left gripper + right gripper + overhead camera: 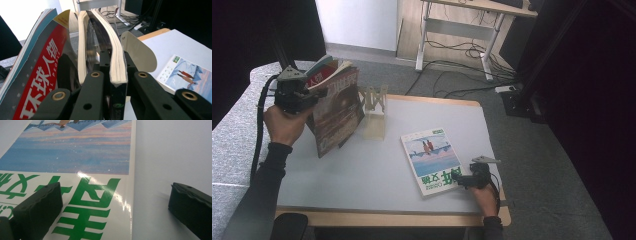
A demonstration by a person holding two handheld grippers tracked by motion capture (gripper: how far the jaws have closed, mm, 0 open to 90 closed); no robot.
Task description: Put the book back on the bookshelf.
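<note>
My left gripper (pixel 297 96) is raised over the table's left side, shut on the spine of a thick brown-covered magazine (pixel 338 112) that stands upright. In the left gripper view the jaws clamp that white-edged spine (pixel 117 62). A red-covered magazine (pixel 37 82) leans just left of it; I cannot tell whether it is clamped too. A magazine with a blue picture and green characters (pixel 432 159) lies flat on the table. My right gripper (pixel 462 180) is open at its near right corner. One jaw is over the cover (pixel 80 157), the other over bare table.
A small pale wooden rack (pixel 374 112) stands on the white tabletop (pixel 362 170), right of the held magazines; its rounded panel (pixel 140 55) is close behind my left jaws. Beyond the table are a desk (pixel 472 30), floor cables (pixel 462 65) and dark curtains.
</note>
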